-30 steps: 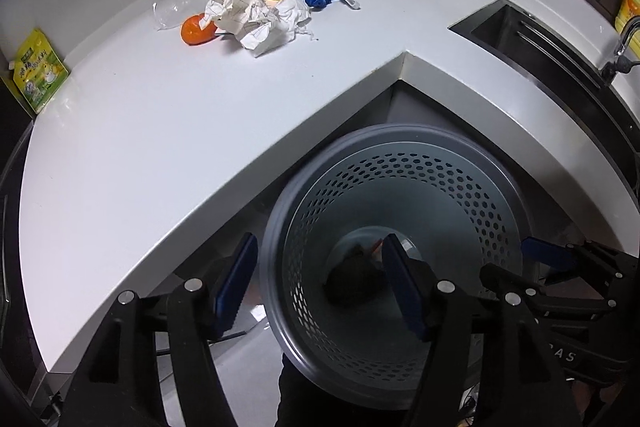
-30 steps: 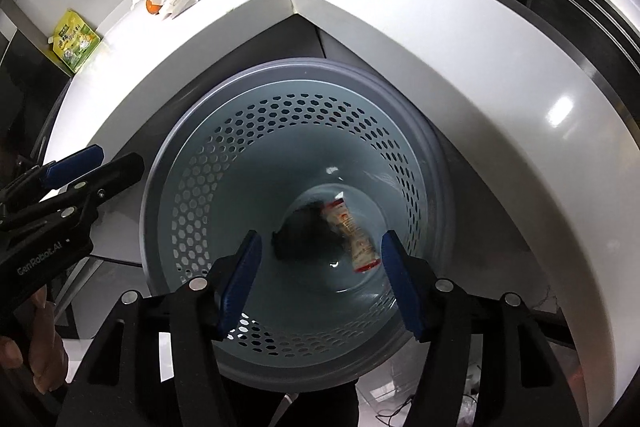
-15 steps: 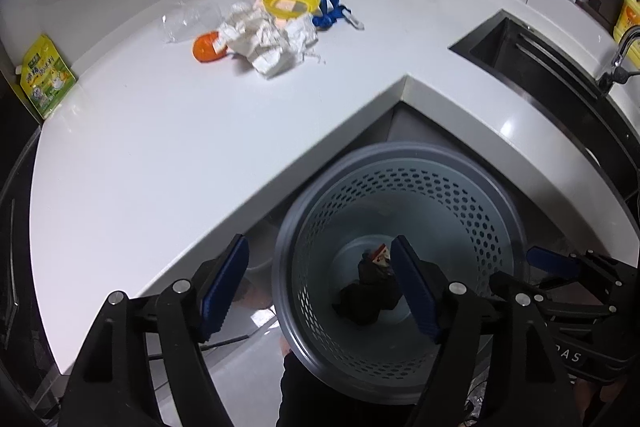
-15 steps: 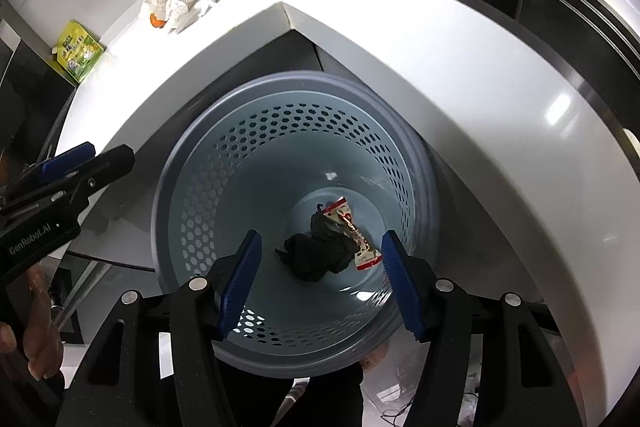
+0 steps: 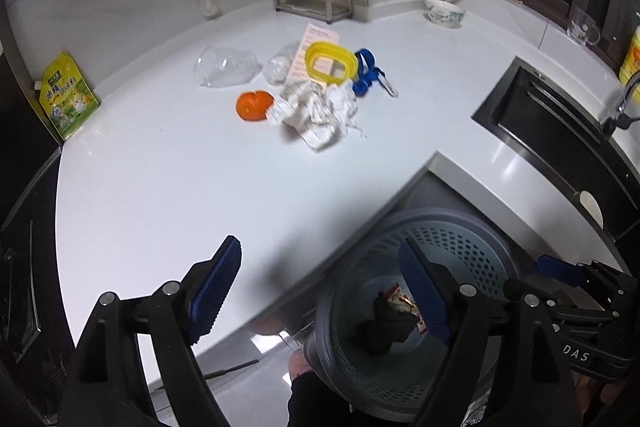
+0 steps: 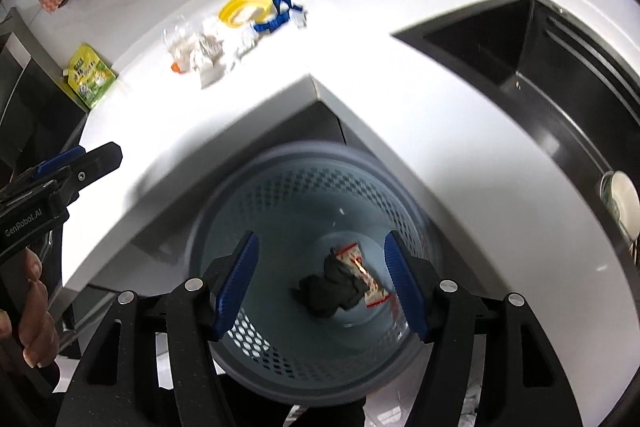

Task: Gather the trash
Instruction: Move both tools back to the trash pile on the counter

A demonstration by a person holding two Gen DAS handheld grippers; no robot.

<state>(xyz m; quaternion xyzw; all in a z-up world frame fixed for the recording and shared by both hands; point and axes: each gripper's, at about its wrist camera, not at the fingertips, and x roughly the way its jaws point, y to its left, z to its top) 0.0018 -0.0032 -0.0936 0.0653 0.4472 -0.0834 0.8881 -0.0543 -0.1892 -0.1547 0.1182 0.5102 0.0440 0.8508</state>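
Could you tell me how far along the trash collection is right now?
Done: a black wad and a red-white wrapper lie in the bin. In hand: nothing; left gripper and right gripper are open. Left: crumpled paper, orange piece, clear plastic on the counter.

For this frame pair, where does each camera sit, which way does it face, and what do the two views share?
Left wrist: on the left gripper, angled down over the white counter; its open, empty jaws show, and the right gripper enters at right.
Right wrist: on the right gripper, looking into the perforated bin; a hand shows at left.
Shared: bin, counter, crumpled paper.
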